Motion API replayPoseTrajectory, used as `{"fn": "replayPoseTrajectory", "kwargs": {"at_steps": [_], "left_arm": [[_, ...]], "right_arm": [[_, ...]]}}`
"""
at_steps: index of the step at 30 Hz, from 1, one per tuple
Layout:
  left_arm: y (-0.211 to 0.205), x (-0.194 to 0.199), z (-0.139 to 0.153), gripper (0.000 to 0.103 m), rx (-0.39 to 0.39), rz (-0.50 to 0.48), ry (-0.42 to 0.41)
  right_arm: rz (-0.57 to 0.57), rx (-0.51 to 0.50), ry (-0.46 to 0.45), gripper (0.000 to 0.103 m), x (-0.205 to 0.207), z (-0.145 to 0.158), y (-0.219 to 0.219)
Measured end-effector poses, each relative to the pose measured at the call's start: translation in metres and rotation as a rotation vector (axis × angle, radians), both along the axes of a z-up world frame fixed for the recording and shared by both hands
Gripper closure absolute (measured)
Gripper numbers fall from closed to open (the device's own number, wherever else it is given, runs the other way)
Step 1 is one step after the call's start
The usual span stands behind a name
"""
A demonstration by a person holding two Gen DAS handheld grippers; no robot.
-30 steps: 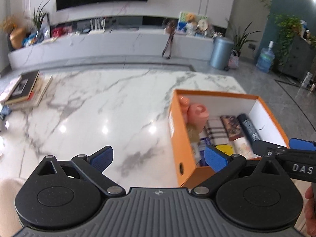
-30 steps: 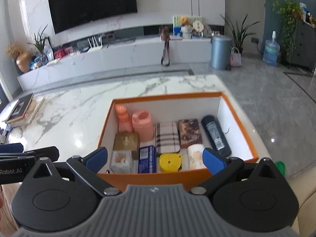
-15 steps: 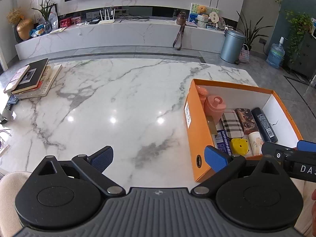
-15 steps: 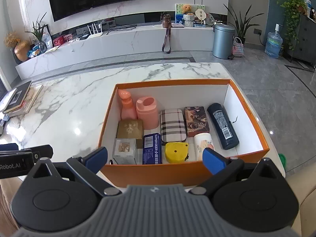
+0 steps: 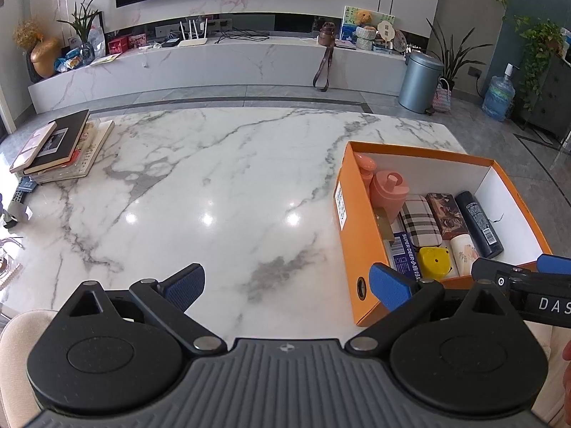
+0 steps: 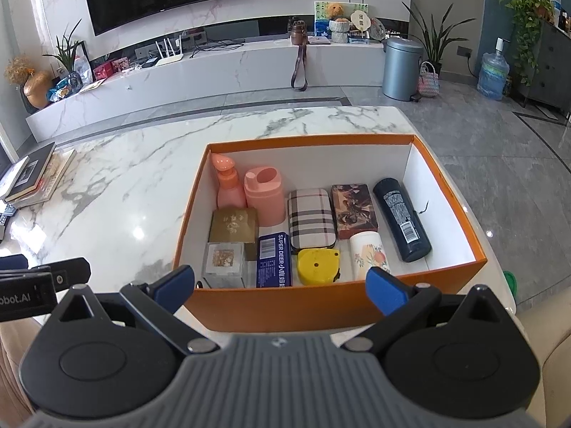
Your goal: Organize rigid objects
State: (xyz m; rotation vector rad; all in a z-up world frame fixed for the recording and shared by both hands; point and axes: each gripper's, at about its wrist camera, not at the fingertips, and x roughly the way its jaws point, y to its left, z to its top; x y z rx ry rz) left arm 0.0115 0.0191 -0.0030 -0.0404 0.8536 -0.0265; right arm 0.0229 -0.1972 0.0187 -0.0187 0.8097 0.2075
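Blue pads sit wide apart on both grippers, and neither holds a thing. The right gripper [image 6: 280,280] hangs just before the orange box [image 6: 332,305]; the left gripper [image 5: 287,281] hangs over bare marble table [image 5: 214,185]. I think the packing is nearly done. To finish well, back away slowly and don't bump the box. Inside it, bottles, small boxes and a yellow tape [image 6: 317,264] lie in neat rows.

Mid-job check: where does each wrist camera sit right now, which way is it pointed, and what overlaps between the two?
Left wrist: on the left hand-held gripper, open, facing across the marble table; orange box to its right.
Right wrist: on the right hand-held gripper, open, looking down into the orange box.
Shared: the box, yellow tape measure, book stack, and each other's gripper.
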Motion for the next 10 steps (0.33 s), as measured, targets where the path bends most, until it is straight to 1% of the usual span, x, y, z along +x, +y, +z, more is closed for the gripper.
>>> {"fn": "replayPoseTrajectory", "kwargs": {"at_steps": [10], "left_arm": [[-0.0015,-0.0012,0.0025,0.000,0.004,-0.013,-0.008]], "right_arm": [[0.002,-0.007,-0.014,0.002,-0.0027,0.0014,-0.0002]]}}
